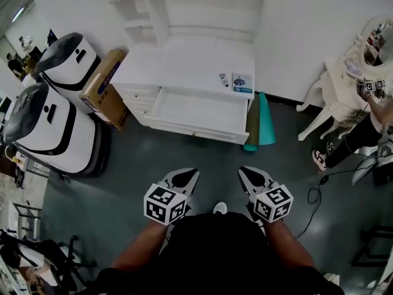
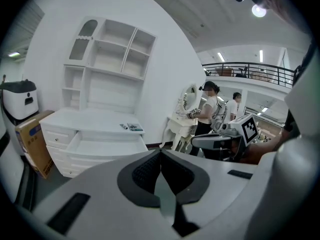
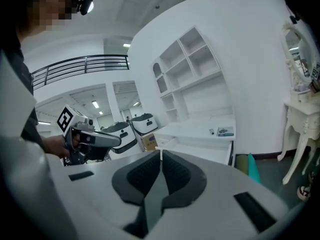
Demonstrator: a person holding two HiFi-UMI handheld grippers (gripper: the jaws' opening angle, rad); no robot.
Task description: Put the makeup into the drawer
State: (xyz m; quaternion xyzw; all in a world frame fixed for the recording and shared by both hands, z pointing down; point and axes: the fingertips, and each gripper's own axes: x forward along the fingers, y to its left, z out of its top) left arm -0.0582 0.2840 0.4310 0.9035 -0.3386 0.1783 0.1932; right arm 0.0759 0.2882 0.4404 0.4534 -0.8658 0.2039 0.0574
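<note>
A white dresser stands ahead with its wide drawer pulled open and nothing showing inside it. On the dresser top, at the right end, lie a flat blue makeup pack and a small tube. The same pack and drawer show far off in the left gripper view, and the pack in the right gripper view. My left gripper and right gripper are side by side over the floor, well short of the dresser. Both are shut with nothing between the jaws.
A cardboard box and two white machines stand left of the dresser. A teal rolled mat leans at its right side. A white vanity table, a person and floor cables are on the right.
</note>
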